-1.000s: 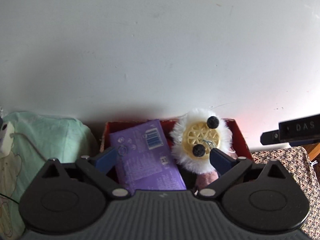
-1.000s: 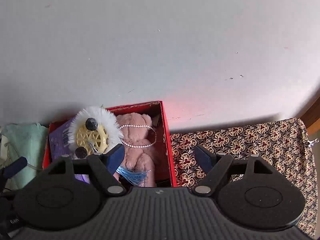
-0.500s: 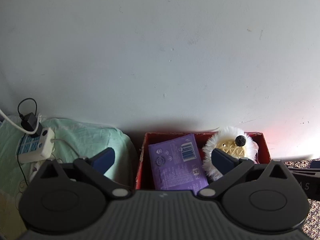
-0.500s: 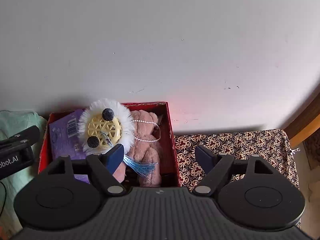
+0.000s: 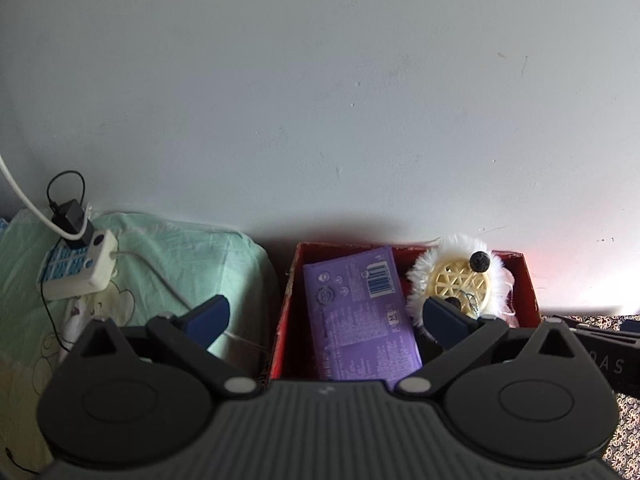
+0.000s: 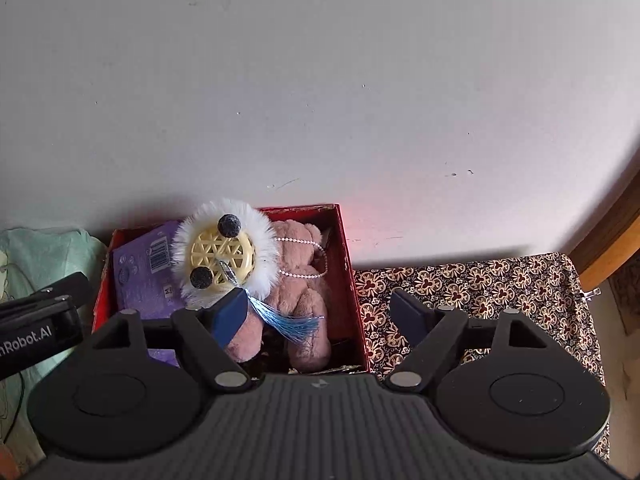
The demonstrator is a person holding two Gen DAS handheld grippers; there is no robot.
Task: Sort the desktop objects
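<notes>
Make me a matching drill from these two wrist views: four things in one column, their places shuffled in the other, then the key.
Things
1. purple packet
2. pink teddy bear
3. power strip
4. right gripper

Places
A. on the mint green cloth
B. left side of the red box
C. open, above the box's right wall and the floral cloth
D. right side of the red box, partly under the white fluffy ornament

Pairs: 1-B, 2-D, 3-A, 4-C

Both tongs, left tongs (image 5: pixel 325 314) and right tongs (image 6: pixel 320 312), share black ribbed bodies, blue pads, silver pivot screws; partly legible white lettering, perhaps "Robot.AI".
</notes>
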